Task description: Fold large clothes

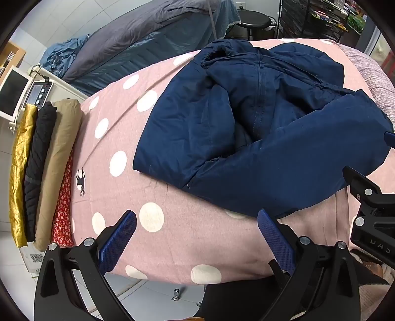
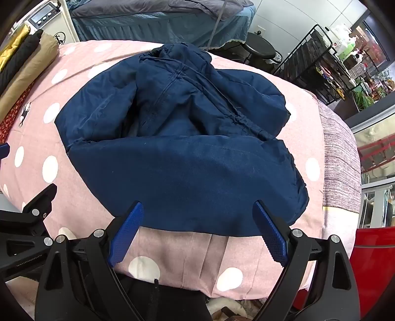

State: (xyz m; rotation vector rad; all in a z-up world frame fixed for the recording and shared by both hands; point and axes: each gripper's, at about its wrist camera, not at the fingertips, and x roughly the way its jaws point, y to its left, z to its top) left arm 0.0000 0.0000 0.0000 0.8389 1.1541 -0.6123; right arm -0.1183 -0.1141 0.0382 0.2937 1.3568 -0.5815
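Note:
A navy blue padded jacket (image 1: 259,128) lies folded in a bulky heap on a pink sheet with white dots (image 1: 158,197). In the right wrist view the jacket (image 2: 182,153) fills the middle, its near hem just beyond the fingertips. My left gripper (image 1: 197,222) hangs open over bare pink sheet, to the left of the jacket's near corner, with nothing between its blue pads. My right gripper (image 2: 198,212) is open above the jacket's near hem, and its pads are not pressing on the cloth. The right gripper's body (image 1: 370,210) shows at the right edge of the left wrist view.
Several folded garments lie stacked along the sheet's left edge: gold (image 1: 19,172), black (image 1: 37,168), tan (image 1: 59,168) and red floral (image 1: 63,214). Behind stand a grey-blue covered bed (image 1: 148,44), a black stool (image 1: 254,19) and a wire rack (image 2: 311,61). A red bin (image 2: 372,249) stands at right.

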